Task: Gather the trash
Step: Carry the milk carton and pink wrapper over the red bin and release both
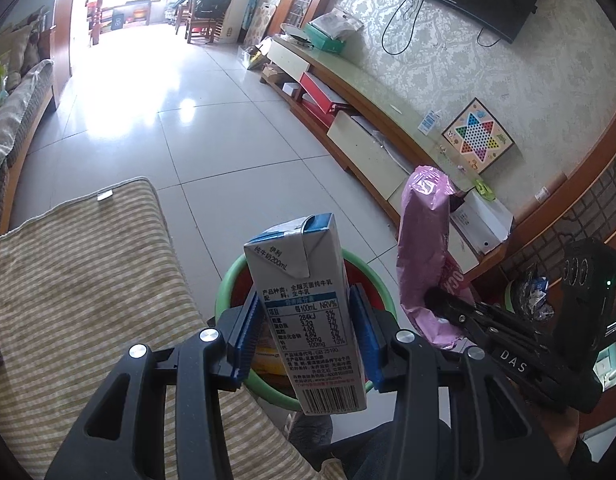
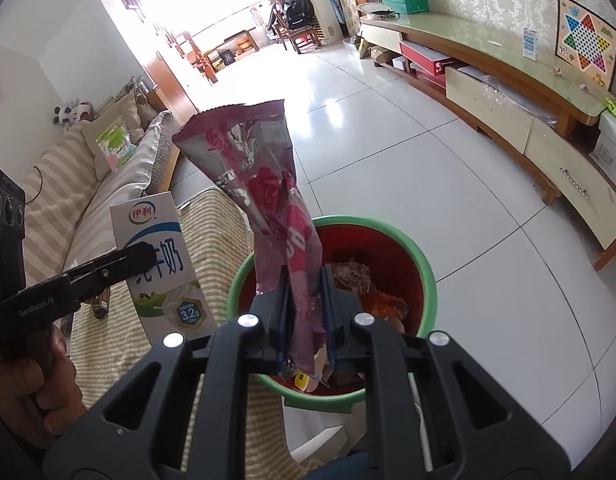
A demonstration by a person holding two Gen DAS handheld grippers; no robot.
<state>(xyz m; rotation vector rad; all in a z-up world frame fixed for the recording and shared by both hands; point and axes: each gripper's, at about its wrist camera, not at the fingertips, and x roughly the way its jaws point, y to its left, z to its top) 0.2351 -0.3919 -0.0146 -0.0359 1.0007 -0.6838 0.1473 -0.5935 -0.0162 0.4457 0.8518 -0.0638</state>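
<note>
The milk carton, a stiff rectangular paper box with a folded gable top, stands upright between the left gripper fingers, which are part closed and press its narrow sides; it hangs above the near left rim of the trash bin. Just to its right, the pink wrapper, a thin crinkly glossy film, stands limp from the fully closed right gripper over the bin mouth. The bin is red inside with a green rim and already holds scraps. To drop cleanly, I would centre both over the opening first, since the light wrapper may drift. A striped cloth cushion lies left, glossy floor tiles beyond.
</note>
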